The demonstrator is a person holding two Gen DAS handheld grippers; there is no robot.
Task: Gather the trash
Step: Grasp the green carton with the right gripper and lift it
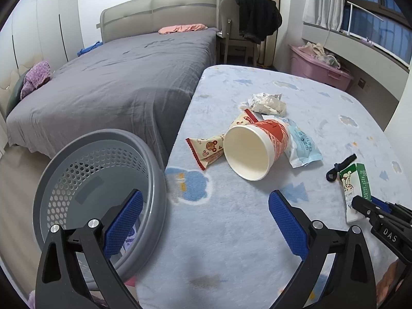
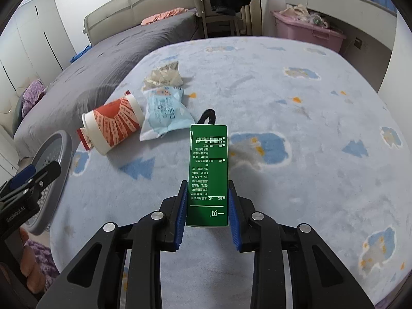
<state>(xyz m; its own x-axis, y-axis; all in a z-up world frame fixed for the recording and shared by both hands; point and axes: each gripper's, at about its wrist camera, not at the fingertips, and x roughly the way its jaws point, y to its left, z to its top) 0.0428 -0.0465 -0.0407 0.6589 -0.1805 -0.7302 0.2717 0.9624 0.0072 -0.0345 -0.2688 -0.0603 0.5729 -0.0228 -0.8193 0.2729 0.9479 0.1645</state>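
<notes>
My right gripper is shut on a green carton and holds it just above the blue blanket; the carton also shows in the left wrist view. My left gripper is open and empty, between the grey perforated basket and the trash pile. A red-and-white paper cup lies on its side. Beside it lie a red-edged snack wrapper, a light blue packet and a crumpled white wrapper. A black hair tie lies near the carton.
The blanket-covered table stands next to a grey bed. A chair with a black jacket and a pink storage bin stand at the back. The basket sits off the table's left edge.
</notes>
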